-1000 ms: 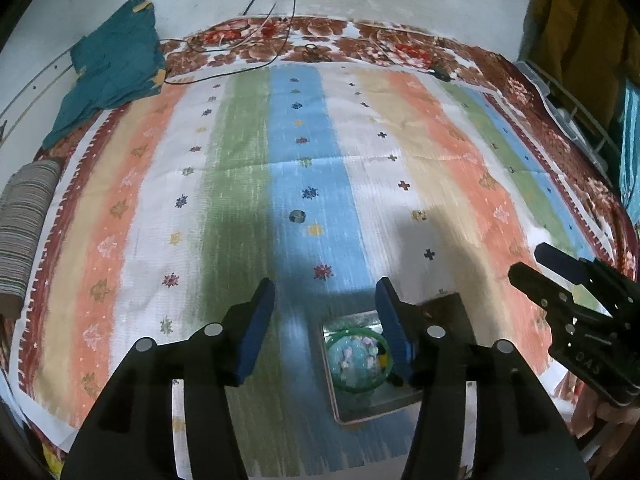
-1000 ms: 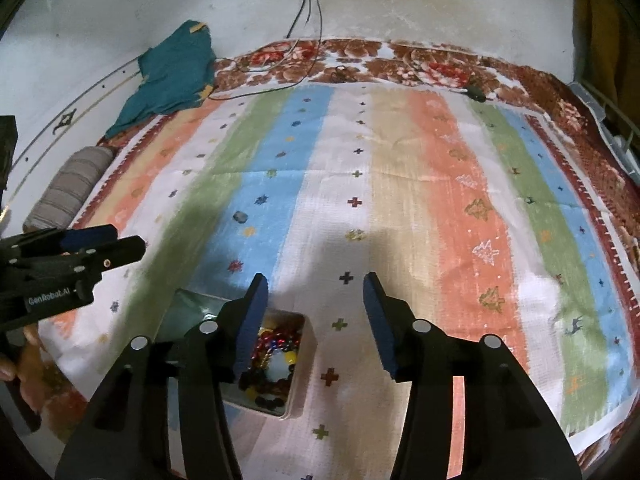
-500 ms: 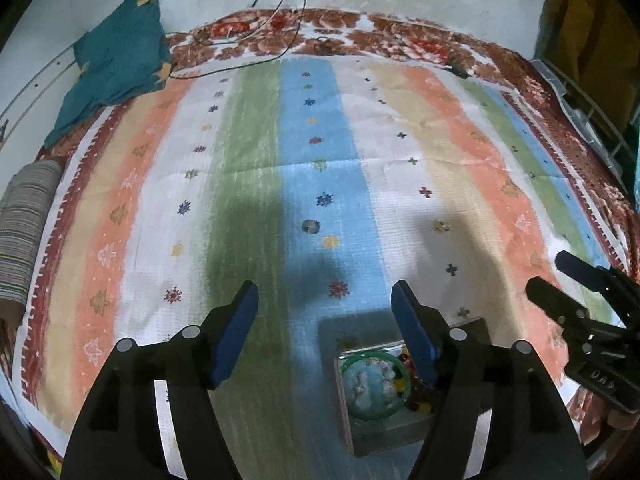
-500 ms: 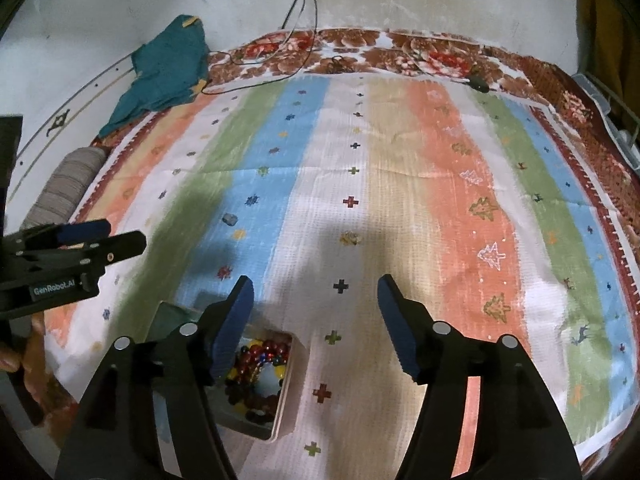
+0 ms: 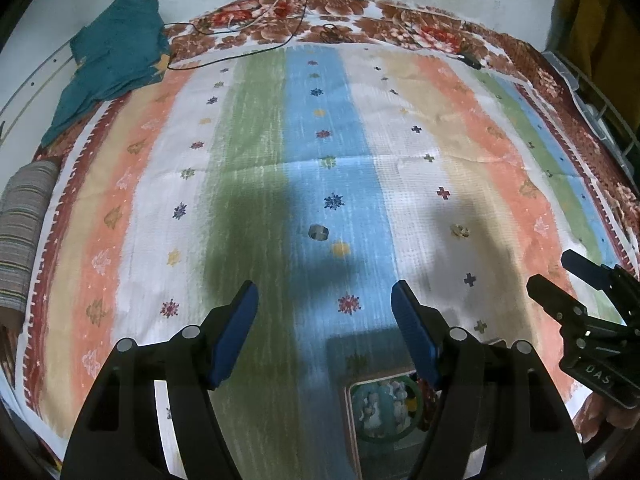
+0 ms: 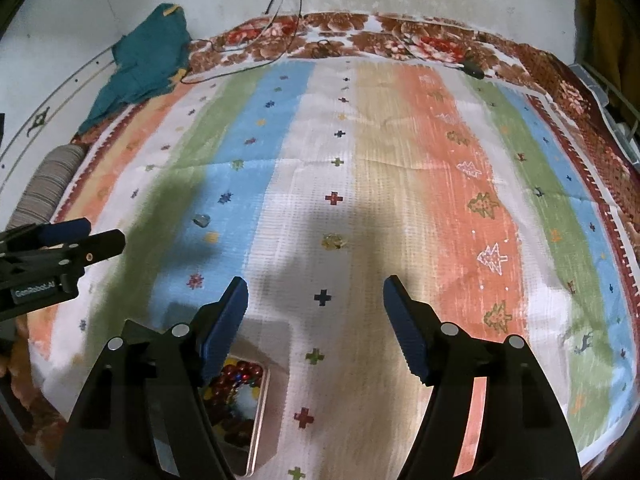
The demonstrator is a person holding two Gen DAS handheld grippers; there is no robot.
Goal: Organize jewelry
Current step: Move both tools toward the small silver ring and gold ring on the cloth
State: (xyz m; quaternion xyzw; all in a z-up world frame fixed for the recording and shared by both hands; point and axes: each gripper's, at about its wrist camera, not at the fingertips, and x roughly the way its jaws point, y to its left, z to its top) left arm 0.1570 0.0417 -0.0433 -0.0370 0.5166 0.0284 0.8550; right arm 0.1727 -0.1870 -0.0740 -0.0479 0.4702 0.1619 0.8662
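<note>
A small metal box (image 5: 352,424) lies on the striped cloth at the bottom of the left wrist view, holding a green bangle (image 5: 384,408) and beads. My left gripper (image 5: 324,316) hovers just beyond it, open and empty. A silver ring (image 5: 318,232) and a gold ring (image 5: 460,230) lie loose farther out. In the right wrist view the box (image 6: 260,408) with red beads (image 6: 236,376) sits under the left finger. My right gripper (image 6: 316,308) is empty, its jaws opening, with the gold ring (image 6: 335,241) ahead and the silver ring (image 6: 201,220) to the left.
The striped cloth (image 5: 260,152) covers a floral bedspread (image 5: 400,28). A teal garment (image 5: 112,60) and a striped roll (image 5: 24,232) lie at the left. Cables (image 5: 248,36) trail along the back by the wall. A wire rack (image 5: 592,108) stands at the right.
Both grippers have opened wider and moved forward and slightly down over the cloth. The box has slid toward the bottom edge of both views.
</note>
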